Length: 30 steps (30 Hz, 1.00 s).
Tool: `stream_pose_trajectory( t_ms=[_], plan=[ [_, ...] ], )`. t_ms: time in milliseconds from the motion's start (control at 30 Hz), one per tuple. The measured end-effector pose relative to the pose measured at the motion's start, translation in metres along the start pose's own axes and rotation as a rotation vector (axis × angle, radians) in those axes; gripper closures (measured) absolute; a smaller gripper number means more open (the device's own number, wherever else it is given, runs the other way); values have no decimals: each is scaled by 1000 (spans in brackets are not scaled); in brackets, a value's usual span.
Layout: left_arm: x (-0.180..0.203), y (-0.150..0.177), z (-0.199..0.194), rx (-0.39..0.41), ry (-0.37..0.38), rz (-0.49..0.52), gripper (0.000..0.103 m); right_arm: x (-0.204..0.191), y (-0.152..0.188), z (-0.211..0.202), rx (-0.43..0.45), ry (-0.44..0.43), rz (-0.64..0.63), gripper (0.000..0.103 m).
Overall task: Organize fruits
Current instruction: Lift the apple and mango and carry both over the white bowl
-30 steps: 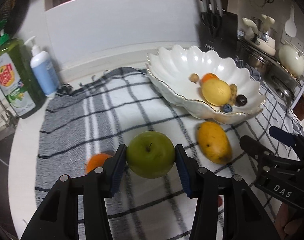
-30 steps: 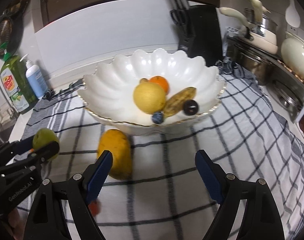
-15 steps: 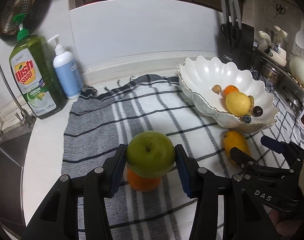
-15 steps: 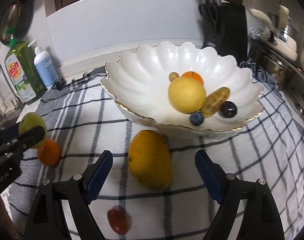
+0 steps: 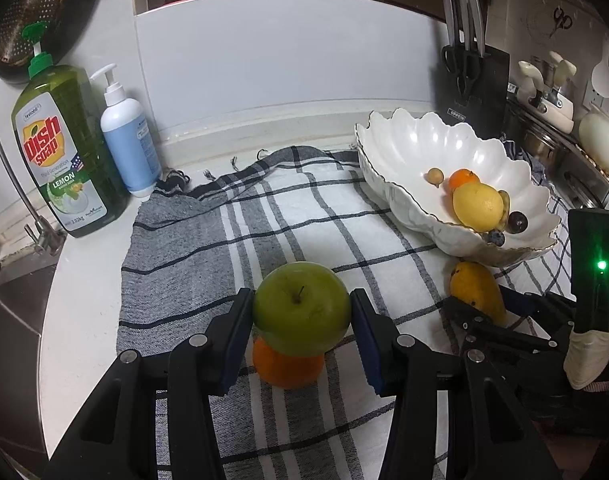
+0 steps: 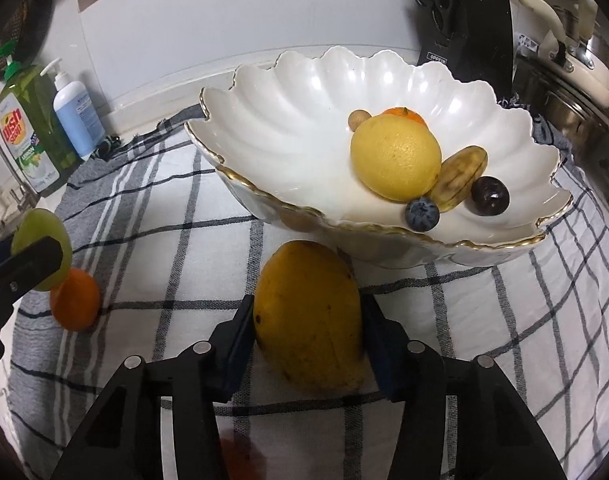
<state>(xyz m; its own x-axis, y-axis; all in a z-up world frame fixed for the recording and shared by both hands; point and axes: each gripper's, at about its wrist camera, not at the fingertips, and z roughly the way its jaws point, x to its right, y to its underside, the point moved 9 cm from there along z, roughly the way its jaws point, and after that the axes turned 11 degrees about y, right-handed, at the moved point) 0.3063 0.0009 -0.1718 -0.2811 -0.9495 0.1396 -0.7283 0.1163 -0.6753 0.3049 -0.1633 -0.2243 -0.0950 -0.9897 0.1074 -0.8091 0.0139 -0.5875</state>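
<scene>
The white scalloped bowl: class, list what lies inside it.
In the bowl: a lemon, an orange mostly hidden behind it, a blueberry, a dark round fruit, a small brown one, a mottled oval piece.

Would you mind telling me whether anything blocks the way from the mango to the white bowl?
Nothing visible does. The mango lies on the checked cloth right below the bowl's near rim, with the right gripper closed on its sides. Only that raised rim must be cleared; free room remains inside.
</scene>
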Motion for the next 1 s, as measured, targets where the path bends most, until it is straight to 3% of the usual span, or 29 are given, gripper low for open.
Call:
stream_pose_trajectory(
  t_ms=[400,1000],
  plan=[
    [0,0,-6,2,-8,5,55,-6,-2,-12,21,-17,-18,53],
    [16,-8,-36,47,-10,32,55,6,-6,-63,107,-33,1,53]
  ],
)
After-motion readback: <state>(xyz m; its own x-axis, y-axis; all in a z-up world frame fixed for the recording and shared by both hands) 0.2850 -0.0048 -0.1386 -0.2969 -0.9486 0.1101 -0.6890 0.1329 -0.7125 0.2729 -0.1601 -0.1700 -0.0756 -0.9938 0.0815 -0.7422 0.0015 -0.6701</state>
